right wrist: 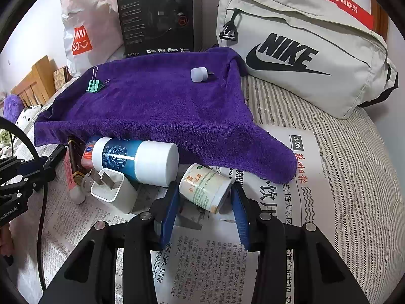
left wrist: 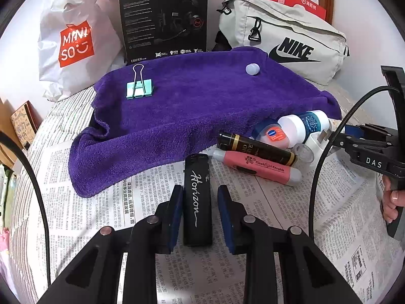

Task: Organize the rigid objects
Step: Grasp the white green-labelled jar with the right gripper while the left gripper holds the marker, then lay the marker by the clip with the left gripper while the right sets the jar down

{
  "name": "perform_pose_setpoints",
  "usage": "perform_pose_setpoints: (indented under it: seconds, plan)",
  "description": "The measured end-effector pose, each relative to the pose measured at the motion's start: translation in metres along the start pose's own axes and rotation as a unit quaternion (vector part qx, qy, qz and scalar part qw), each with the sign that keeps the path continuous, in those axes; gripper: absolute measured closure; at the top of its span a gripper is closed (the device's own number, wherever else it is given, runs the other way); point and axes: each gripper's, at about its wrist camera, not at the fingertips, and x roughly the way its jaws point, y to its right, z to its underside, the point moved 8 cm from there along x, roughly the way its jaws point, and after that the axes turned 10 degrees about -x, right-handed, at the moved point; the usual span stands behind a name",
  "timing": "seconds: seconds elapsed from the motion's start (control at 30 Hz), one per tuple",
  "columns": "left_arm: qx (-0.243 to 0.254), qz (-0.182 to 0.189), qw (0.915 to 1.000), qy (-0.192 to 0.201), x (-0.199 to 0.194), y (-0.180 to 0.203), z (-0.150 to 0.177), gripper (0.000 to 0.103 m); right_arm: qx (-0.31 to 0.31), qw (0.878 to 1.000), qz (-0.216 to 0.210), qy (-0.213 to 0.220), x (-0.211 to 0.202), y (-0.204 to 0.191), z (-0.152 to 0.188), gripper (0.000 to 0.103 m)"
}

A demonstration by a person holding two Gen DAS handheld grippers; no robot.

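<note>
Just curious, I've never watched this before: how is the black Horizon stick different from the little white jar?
The black Horizon stick is long, slim and dark; the little white jar is short, round and pale with a printed label. The stick lies flat and straight between the left claw's blue pads; the jar lies tipped on its side between the right claw's. Both rest on the newspaper.

I am working over a bed with a striped cover (right wrist: 341,152), which is running from lower left to right of the right wrist view. Newspaper (left wrist: 278,202) is lying spread across its lower half, a purple towel (left wrist: 189,106) is draping over the middle, and a grey Nike bag (right wrist: 303,50), a white Miniso bag (left wrist: 76,43) and a black box (left wrist: 164,17) are sitting along the top.
</note>
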Motion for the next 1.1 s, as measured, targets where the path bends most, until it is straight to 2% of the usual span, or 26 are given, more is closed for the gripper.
perform_pose_setpoints:
  seconds: [0.33, 0.6, 0.8, 1.1]
  plan:
    - [-0.010, 0.012, 0.9999, -0.001, 0.000, -0.002, -0.001, 0.076, 0.019, 0.999, -0.025, 0.007, -0.013, 0.005, 0.005, 0.063]
    - [-0.016, 0.018, 0.9997, -0.007, -0.002, -0.006, 0.001, 0.080, 0.030, 0.999, -0.040, -0.008, -0.022, 0.008, 0.021, 0.063]
    - [-0.009, 0.009, 0.9999, -0.011, 0.000, -0.004, -0.001, 0.080, 0.008, 1.000, -0.025, -0.003, -0.022, 0.003, 0.025, 0.063]
    - [0.002, 0.005, 0.9997, -0.025, 0.001, -0.003, -0.001, 0.082, 0.015, 0.999, -0.033, 0.002, -0.023, 0.005, 0.024, 0.063]
